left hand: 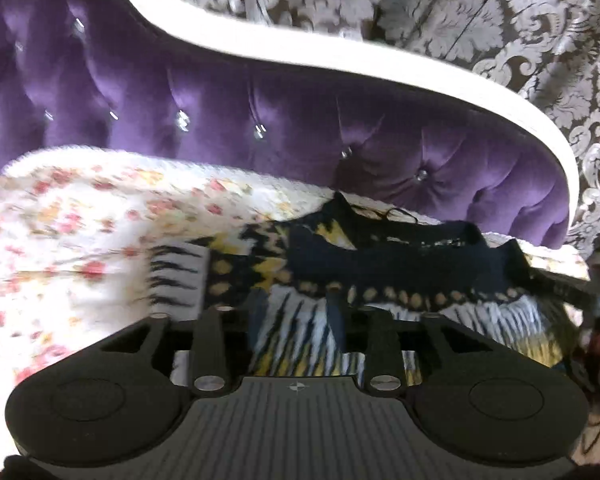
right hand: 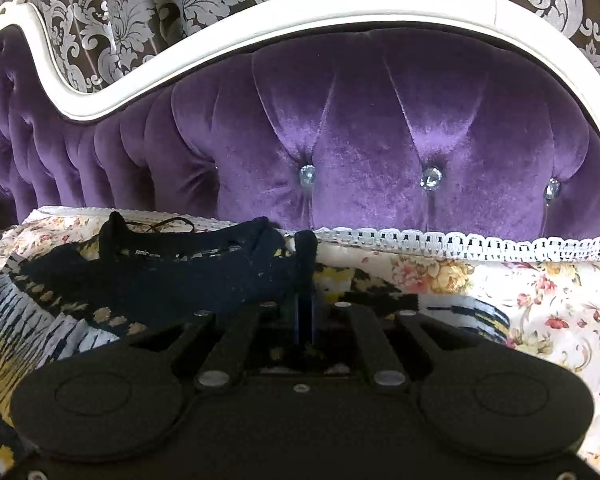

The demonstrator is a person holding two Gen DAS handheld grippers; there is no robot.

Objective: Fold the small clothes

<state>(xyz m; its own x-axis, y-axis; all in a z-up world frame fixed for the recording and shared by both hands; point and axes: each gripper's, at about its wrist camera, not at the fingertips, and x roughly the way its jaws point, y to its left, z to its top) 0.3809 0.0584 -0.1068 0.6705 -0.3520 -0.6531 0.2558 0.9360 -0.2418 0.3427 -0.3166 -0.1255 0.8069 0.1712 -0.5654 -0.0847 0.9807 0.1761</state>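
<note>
A small knitted garment (left hand: 384,264), navy with yellow and white zigzag bands, lies spread on the floral cover (left hand: 72,248) of a sofa seat. In the left wrist view my left gripper (left hand: 296,304) stands low over its striped lower part, the two fingers (left hand: 336,312) apart, with flat cloth showing in the gap. In the right wrist view the garment (right hand: 160,276) has its navy neck part towards the backrest. My right gripper (right hand: 305,252) has its fingers pressed together on the navy edge at the garment's right side.
The purple tufted sofa backrest (right hand: 360,128) with a white curved frame (right hand: 260,20) rises right behind the garment. A white lace trim (right hand: 460,240) edges the cover. A brown and silver patterned curtain (left hand: 520,32) hangs behind the sofa.
</note>
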